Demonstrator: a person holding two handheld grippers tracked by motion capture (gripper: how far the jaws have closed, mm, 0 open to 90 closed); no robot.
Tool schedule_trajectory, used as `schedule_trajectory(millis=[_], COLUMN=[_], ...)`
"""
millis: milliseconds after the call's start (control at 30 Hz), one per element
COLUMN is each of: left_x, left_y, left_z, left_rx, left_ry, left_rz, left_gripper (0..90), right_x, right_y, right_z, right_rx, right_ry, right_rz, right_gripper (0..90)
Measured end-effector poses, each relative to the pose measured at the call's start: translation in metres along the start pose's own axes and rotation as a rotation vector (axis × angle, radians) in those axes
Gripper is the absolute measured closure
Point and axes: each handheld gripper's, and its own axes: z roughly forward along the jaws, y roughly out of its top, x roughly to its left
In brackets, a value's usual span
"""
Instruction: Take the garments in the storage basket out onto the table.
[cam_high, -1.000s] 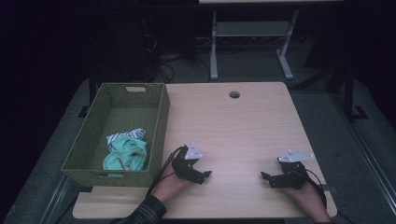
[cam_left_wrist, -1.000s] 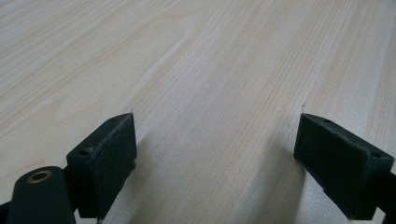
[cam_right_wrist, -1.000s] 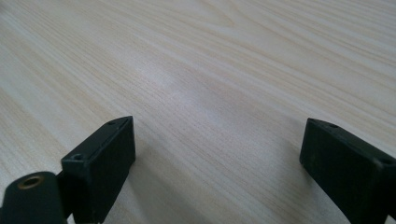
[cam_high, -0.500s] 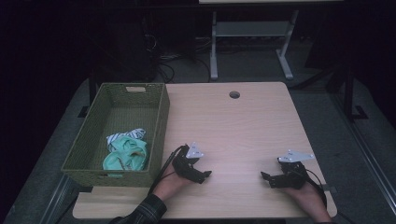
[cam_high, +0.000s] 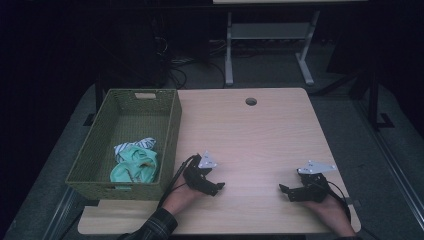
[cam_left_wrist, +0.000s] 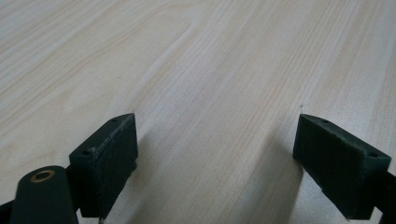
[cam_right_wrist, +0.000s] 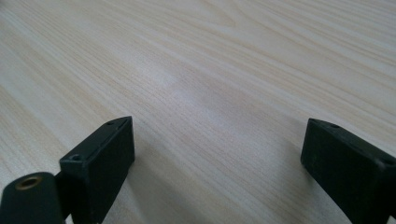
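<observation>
Both hand-held grippers, left (cam_high: 216, 188) and right (cam_high: 285, 191), rest spread on desk (cam_high: 260, 135) (idle pose); cloth (cam_high: 134, 165) sits in basket (cam_high: 170, 125).

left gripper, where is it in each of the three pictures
High view: the left gripper sits low and left of centre on the table, just right of the green basket, jaws pointing right.
Left gripper view: its two black jaws rise from the bottom corners, wide apart, over bare wood.
Right gripper view: not in it; those jaws are the right gripper.
Shared landmark: the table's pale wood grain.
</observation>
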Motion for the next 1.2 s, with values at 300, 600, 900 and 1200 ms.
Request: schedule_trajectory(millis=[300,600,900,1200], left_x=[0.006,0.005,0.007,0.009], left_y=[0.002,0.004,0.007,0.010], left_z=[-0.006,-0.009,-0.011,-0.014], left_rx=[-0.023,-0.019,-0.018,-0.024], left_ry=[-0.002,-0.011,-0.027,-0.021], left_rz=[-0.041,-0.043,-0.059,-0.059], left_gripper=[13.3,13.4,13.6,13.8], right_x=[-0.001,-0.001,-0.001,-0.001], right_y=[0.001,0.001,0.001,0.001], right_z=[0.001,0.001,0.001,0.001], right_rx=[0.002,0.002,0.002,0.002], right_ry=[0.008,0.008,0.008,0.008], right_rz=[-0.007,-0.008,-0.007,-0.006], right_gripper=[8.0,8.0,8.0,8.0])
